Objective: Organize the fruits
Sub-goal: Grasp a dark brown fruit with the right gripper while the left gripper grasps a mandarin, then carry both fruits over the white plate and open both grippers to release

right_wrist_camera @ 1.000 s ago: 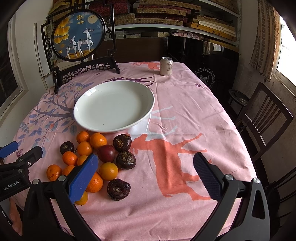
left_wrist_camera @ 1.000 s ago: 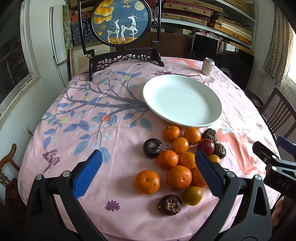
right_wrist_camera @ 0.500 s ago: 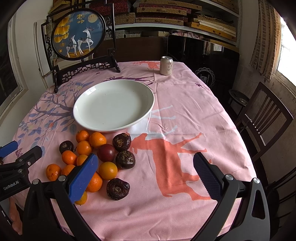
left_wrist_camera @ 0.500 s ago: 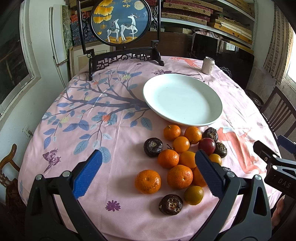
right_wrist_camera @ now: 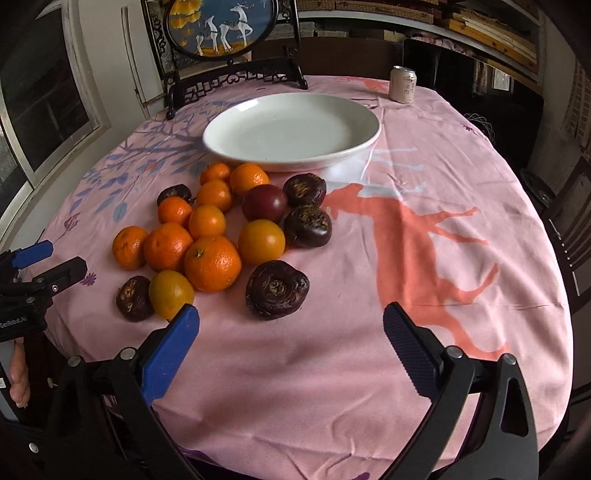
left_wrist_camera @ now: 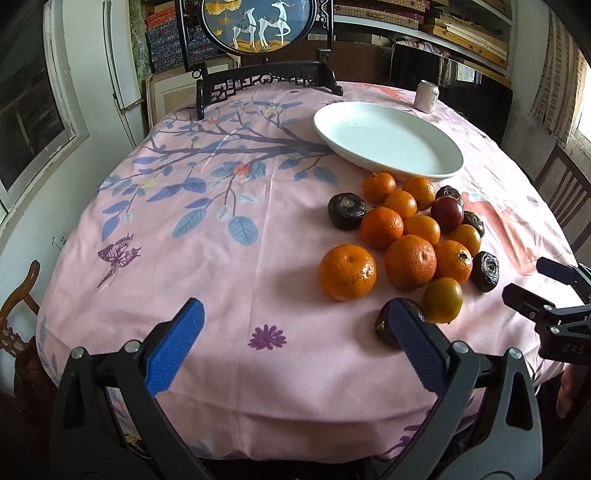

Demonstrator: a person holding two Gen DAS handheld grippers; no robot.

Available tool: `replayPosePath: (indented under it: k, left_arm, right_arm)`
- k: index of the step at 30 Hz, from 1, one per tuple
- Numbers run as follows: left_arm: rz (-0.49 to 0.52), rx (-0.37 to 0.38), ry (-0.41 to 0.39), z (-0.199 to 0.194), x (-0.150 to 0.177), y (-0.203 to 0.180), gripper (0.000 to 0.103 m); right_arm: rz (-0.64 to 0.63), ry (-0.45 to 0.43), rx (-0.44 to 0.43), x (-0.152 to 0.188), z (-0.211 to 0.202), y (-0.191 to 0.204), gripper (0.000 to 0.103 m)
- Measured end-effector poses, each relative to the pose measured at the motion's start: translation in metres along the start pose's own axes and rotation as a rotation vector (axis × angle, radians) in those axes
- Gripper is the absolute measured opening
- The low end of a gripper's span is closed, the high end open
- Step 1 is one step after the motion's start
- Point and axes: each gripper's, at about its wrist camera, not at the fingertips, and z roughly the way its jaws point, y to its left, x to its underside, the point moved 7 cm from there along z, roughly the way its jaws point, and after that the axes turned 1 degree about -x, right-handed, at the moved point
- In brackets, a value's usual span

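Both grippers lower, nearer fruit pile.

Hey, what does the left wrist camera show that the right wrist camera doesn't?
Only the left wrist view shows the purple butterfly print on the cloth and the left gripper with both fingers, open over bare cloth. Only the right wrist view shows the whole orange deer print and the right gripper, jaws closing on nothing. Both show the white plate, the fruit pile, the can and the deer picture.
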Motion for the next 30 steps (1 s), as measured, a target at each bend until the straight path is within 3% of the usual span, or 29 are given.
replayPosePath:
  k: [3,7,8,19,24,27,30]
  left_arm:
    - [-0.015,-0.013,0.000,-0.003,0.004,0.006,0.101]
    - [-0.032,-0.017,0.021,0.002,0.006,0.010,0.101]
    - [-0.037,-0.015,0.026,0.004,0.006,0.011,0.101]
    - [-0.031,0.007,0.077,0.044,0.001,0.003,0.101]
    - [-0.034,0.088,0.126,0.061,0.000,-0.012,0.098]
    - [-0.030,0.087,0.127,0.068,-0.004,-0.020,0.085]
    - [-0.003,0.128,0.111,0.069,-0.011,-0.034,0.051]
  right_arm:
    - [-0.023,0.002,0.000,-0.003,0.011,0.002,0.072]
    - [-0.050,0.050,-0.014,-0.002,0.033,0.005,0.057]
    - [-0.056,0.054,-0.019,-0.002,0.037,0.006,0.045]
    - [-0.044,0.028,-0.015,0.000,0.018,0.006,0.044]
    - [-0.017,0.034,-0.016,0.000,0.019,0.000,0.044]
    - [-0.006,0.032,-0.022,-0.001,0.019,-0.001,0.044]
    - [-0.003,0.029,-0.024,-0.001,0.020,-0.002,0.044]
